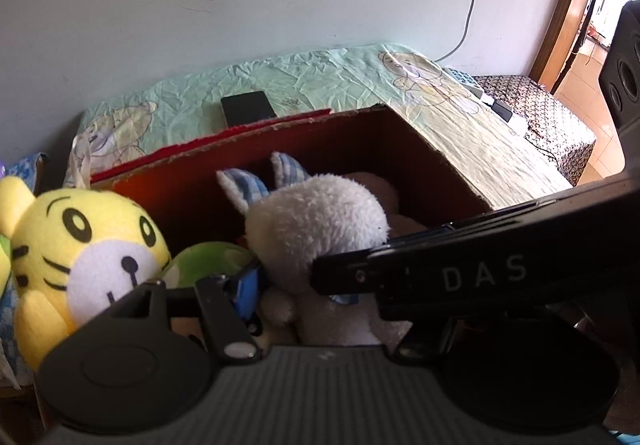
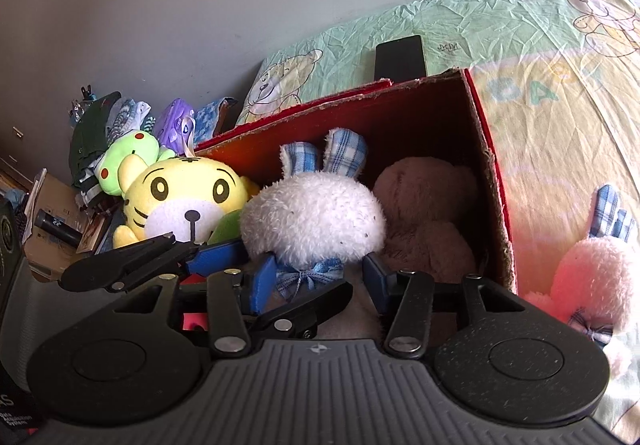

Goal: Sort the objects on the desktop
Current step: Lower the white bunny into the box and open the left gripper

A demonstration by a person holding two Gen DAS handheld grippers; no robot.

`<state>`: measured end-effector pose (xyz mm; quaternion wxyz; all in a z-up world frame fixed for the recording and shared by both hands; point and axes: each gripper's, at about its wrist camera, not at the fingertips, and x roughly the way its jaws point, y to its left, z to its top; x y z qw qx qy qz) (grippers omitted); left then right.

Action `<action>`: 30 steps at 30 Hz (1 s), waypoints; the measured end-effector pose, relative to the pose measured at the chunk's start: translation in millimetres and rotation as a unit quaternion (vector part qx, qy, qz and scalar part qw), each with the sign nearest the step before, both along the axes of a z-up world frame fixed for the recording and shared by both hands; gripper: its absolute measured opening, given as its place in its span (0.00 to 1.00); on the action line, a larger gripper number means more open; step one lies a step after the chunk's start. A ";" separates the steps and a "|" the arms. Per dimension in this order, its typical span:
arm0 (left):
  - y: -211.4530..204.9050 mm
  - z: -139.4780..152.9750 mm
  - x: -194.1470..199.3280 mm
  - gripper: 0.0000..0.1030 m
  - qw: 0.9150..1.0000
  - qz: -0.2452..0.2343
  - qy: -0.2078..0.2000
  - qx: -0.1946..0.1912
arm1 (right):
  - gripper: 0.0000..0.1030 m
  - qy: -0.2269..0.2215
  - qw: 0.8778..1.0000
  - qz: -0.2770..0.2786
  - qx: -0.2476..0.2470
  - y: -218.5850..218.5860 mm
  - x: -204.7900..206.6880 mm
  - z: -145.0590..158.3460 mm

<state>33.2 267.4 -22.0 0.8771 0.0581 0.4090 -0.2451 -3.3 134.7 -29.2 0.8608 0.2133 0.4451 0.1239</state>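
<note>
The right gripper (image 2: 316, 279) stood parted around the fluffy white rabbit (image 2: 312, 217) inside the red cardboard box (image 2: 490, 165); the left gripper's (image 1: 280, 277) state was unclear.

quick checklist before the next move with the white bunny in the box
1. White bunny inside the red box: ok.
2. Right gripper open, blue pads either side of the bunny's bow: ok.
3. Whether those pads touch the bunny: cannot tell.
4. Left gripper clear of the right gripper's path: not ok, its arm crosses close in front.
5. Left gripper open or shut: cannot tell.
6. Pink bunny still outside the box on the sheet: not ok, unsorted.
</note>
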 end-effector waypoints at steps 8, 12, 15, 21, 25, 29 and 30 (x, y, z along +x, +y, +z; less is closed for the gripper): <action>10.1 20.6 -10.7 0.68 0.999 0.029 -0.023 -0.010 | 0.55 -0.032 0.998 -0.045 0.038 -20.7 -15.3 15.3; 12.1 19.3 -7.9 0.67 0.999 0.047 -0.014 0.001 | 0.35 -0.018 0.998 -0.049 0.046 -19.6 -10.9 9.2; 10.4 12.3 -6.3 0.66 0.998 0.058 0.000 0.015 | 0.33 -0.009 0.998 -0.047 0.043 -15.4 -9.7 1.2; -3.7 8.3 -17.1 0.66 0.996 0.059 -0.016 0.059 | 0.33 0.003 0.998 -0.041 0.054 -12.7 -8.8 -8.7; -3.9 10.6 -18.0 0.67 0.996 0.071 -0.014 0.060 | 0.36 -0.010 0.997 -0.039 0.060 -14.1 -15.0 -2.6; -2.7 13.8 -18.6 0.67 0.994 0.085 -0.013 0.065 | 0.39 -0.039 0.997 -0.043 0.051 -16.8 -23.6 10.1; -2.5 14.6 -18.9 0.67 0.994 0.089 -0.014 0.067 | 0.39 -0.046 0.997 -0.044 0.049 -17.9 -25.7 13.1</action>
